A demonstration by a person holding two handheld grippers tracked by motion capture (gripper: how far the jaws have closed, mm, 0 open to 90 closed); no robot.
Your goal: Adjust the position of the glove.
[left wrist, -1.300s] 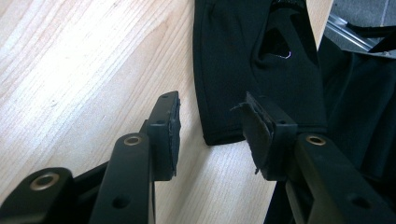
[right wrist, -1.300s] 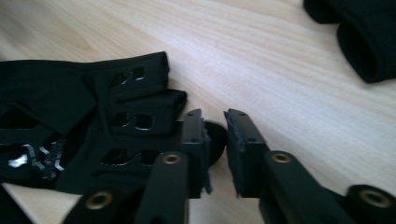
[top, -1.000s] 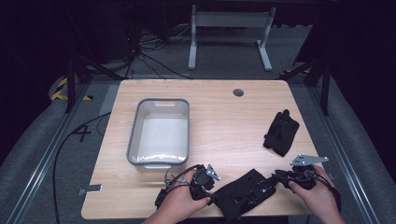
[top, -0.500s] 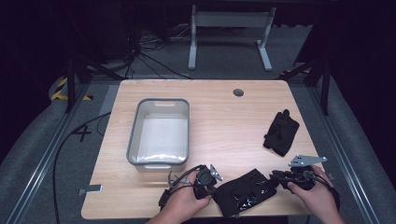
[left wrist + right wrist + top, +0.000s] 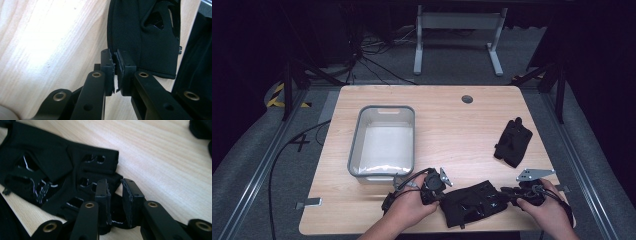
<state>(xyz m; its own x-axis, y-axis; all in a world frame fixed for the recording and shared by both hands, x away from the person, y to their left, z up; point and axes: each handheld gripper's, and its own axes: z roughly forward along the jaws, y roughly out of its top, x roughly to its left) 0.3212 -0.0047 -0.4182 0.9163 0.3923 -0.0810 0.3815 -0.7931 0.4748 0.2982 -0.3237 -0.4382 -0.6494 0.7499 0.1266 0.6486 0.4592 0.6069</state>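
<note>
At the worktop's near edge we see a black glove [image 5: 472, 204] lying flat, between both tools; the left tool [image 5: 438, 184] has just clenched on the glove's cuff edge, pads [image 5: 119, 65] pinching the fabric; the right tool [image 5: 507, 192] has its jaws partly apart over the glove's fingertip end, fabric between them, and we cannot tell whether they press; a second glove [image 5: 512, 141] lies near the right edge; a grey tub [image 5: 357, 145] stands left of centre.

You are working in a lab-like recording room: a bare wooden table [image 5: 432, 115] stands on grey carpet, with dark surroundings beyond it, loose cables [image 5: 372, 62] on the floor behind it, a metal stand [image 5: 457, 30], and hazard-striped tape [image 5: 279, 95] to the table's left.
</note>
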